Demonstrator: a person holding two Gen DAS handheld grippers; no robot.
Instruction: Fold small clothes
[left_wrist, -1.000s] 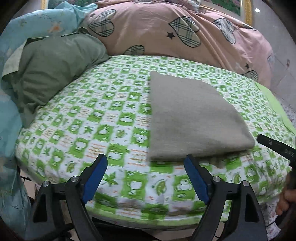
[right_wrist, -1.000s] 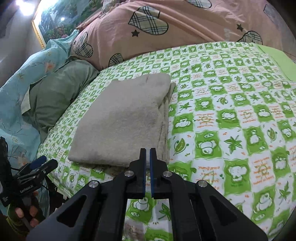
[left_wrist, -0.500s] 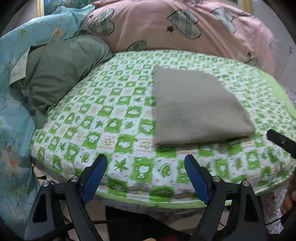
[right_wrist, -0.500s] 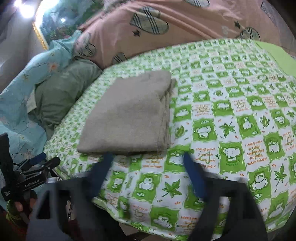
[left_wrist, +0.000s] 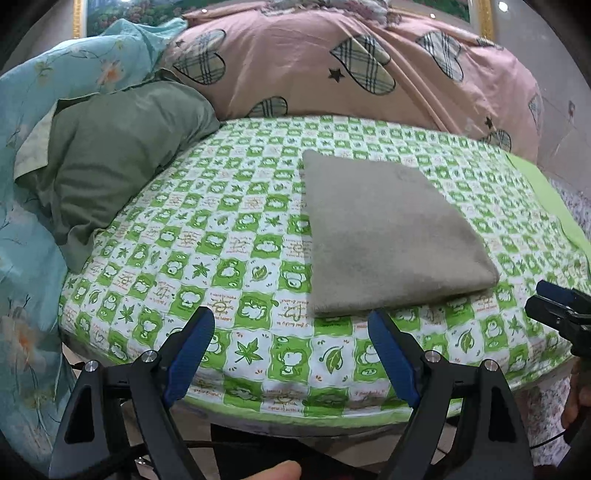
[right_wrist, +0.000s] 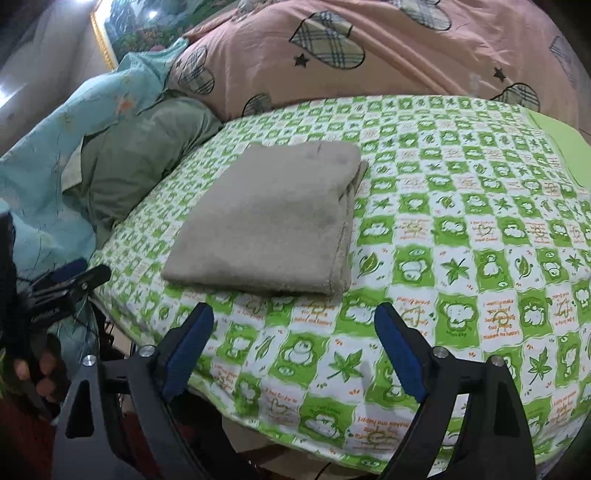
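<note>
A grey-beige garment (left_wrist: 384, 232) lies folded into a flat rectangle on the green-and-white patterned sheet (left_wrist: 221, 266); in the right wrist view the same folded garment (right_wrist: 273, 221) shows its layered edge on the right. My left gripper (left_wrist: 291, 328) hangs open at the bed's near edge, just short of the garment's near-left corner, nothing between its blue pads. My right gripper (right_wrist: 293, 325) is near the garment's front edge with its jaws opening and nothing between them. The right gripper's tip (left_wrist: 554, 306) shows at the right edge of the left wrist view.
A dull green pillow (left_wrist: 122, 155) lies at the left, with light blue flowered bedding (left_wrist: 29, 184) beside it. A pink quilt with plaid hearts (left_wrist: 351, 66) is heaped at the back. The bed's near edge (left_wrist: 295, 413) drops off just under both grippers.
My right gripper's jaws have gone from shut to wide apart. Both grippers have drawn back a little from the folded garment, which lies as before.
</note>
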